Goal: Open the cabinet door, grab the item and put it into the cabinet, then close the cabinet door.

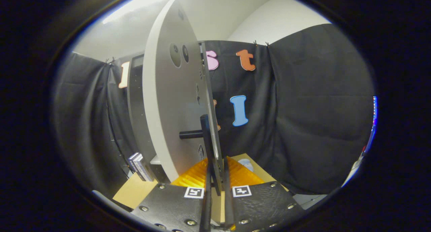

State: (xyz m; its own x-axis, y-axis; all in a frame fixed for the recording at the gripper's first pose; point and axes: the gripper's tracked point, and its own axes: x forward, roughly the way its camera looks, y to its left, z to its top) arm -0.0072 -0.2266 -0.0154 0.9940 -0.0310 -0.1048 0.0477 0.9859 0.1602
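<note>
While clamped narrow, gripper (217, 178) pinching one black handle (209, 147) of one open grey cabinet door (168, 104). One cabinet (136, 107) behind door. Two boxes (140, 166) upright on table (134, 191) beside cabinet.

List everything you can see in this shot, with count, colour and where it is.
cabinet door: one, light grey, swung open and seen nearly edge-on, just ahead of the fingers.
door handle: one, black bar on a short post, its lower end between the fingers.
cabinet: one, dark, behind the door.
boxed item: one, white and dark blue, upright on the table by the cabinet's foot.
table: one, tan, below the door.
hand-held gripper: one, fingers closed in on the door handle.
</note>
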